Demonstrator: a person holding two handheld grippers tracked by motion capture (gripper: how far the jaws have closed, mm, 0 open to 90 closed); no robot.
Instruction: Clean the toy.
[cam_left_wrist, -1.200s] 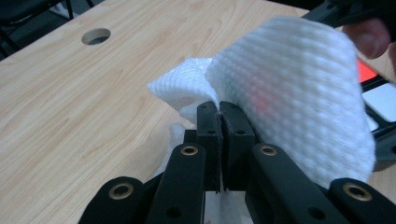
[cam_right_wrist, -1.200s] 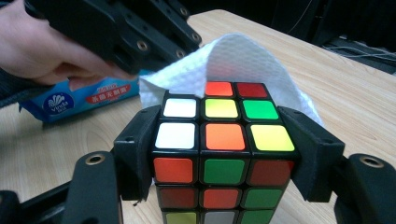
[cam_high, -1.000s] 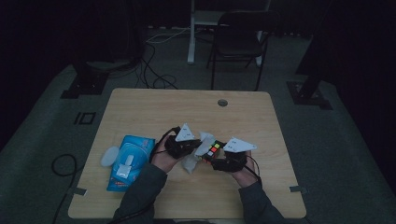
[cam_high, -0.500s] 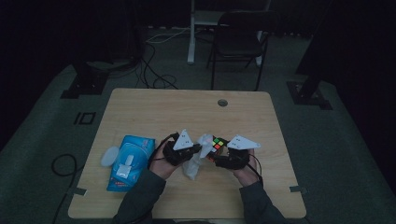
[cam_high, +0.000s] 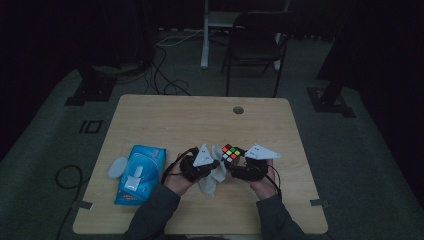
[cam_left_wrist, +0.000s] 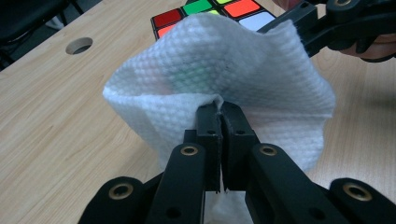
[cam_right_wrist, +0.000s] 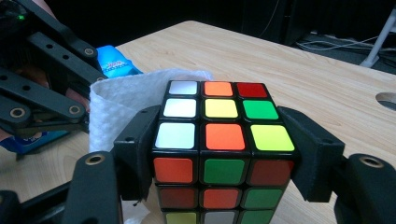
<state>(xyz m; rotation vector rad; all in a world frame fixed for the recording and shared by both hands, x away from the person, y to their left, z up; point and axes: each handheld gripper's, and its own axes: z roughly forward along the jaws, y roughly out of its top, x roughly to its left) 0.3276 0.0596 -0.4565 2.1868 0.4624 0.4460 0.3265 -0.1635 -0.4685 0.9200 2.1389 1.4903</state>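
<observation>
I hold 2 grippers above the near middle of the tabletop (cam_high: 165, 120), a little closer to the near edge than to the far edge.

My left gripper (cam_left_wrist: 219, 112) has its fingers (cam_left_wrist: 208, 123) pressed tightly together on a fold of a white wipe (cam_left_wrist: 224, 60). The wipe spreads out in front of the fingers like an open fan, and its far side lies against the puzzle cube (cam_left_wrist: 210, 9). In the high view the wipe (cam_high: 212, 179) hangs down from the left gripper (cam_high: 210, 167) toward the tabletop.

My right gripper (cam_right_wrist: 219, 140) holds the puzzle cube (cam_right_wrist: 217, 126) between its fingers (cam_right_wrist: 137, 140), which press on 2 opposite sides of it. The top face of the cube shows 3 white squares on one side, then orange, yellow, red, green and yellow-green squares. The wipe (cam_right_wrist: 126, 98) touches the cube on the side of the white squares. In the high view the cube (cam_high: 231, 152) sits just between both grippers, with the right gripper (cam_high: 239, 167) beside it.

A blue pack of wipes (cam_high: 138, 172) lies flat near the left edge of the tabletop, well apart from my hands. A small round hole (cam_high: 238, 109) is in the tabletop near the far edge.
</observation>
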